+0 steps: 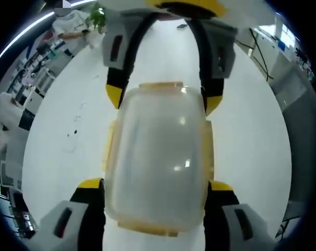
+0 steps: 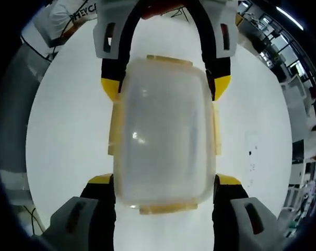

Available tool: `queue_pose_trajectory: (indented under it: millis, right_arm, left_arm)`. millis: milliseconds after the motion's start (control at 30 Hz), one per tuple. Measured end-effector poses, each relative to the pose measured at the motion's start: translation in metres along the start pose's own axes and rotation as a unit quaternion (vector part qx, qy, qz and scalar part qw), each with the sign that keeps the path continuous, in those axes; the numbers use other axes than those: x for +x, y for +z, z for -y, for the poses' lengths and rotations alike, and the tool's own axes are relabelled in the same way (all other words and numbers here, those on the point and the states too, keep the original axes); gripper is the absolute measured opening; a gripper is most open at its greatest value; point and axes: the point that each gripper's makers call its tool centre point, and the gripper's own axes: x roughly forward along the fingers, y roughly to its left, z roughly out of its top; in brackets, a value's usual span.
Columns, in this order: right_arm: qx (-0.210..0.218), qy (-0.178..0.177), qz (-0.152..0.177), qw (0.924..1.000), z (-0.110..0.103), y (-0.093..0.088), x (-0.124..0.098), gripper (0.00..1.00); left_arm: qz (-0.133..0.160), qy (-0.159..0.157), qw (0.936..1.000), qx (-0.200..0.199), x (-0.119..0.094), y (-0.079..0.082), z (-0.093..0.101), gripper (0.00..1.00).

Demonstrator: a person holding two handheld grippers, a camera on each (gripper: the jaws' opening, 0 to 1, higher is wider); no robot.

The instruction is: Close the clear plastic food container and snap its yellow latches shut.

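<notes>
Clear container (image 1: 158, 162) w/ yellow latches, lid on; both claws pinching its ends

A clear container (image 1: 158, 162) with pale yellow latches (image 1: 108, 149) sits on a white table (image 1: 63, 130) between black, yellow-tipped grippers.

Place: looks to me like a lab or workshop.
Surface: I see a broad white table (image 1: 58, 130).
Edges: cluttered shelves (image 1: 35, 63), a window (image 1: 283, 31), a plant (image 1: 97, 18).
Lighting: I see strip lights (image 2: 291, 18) overhead.
</notes>
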Motion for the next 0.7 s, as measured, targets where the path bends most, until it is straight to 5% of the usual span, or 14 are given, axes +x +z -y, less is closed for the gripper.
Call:
queue_pose_trajectory:
  millis: [200,700]
  right_arm:
    - [0.004,0.000,0.011,0.9999,0.0009,-0.0006,-0.0002,0.74]
    - [0.004,-0.004,0.018,0.9998,0.0007,0.0007,-0.0013,0.75]
  left_arm:
    - [-0.011,-0.002,0.9999,0.005,0.0012,-0.0004,-0.0009,0.75]
    - [0.020,0.004,0.9998,-0.003,-0.0005,0.0010,-0.0009,0.76]
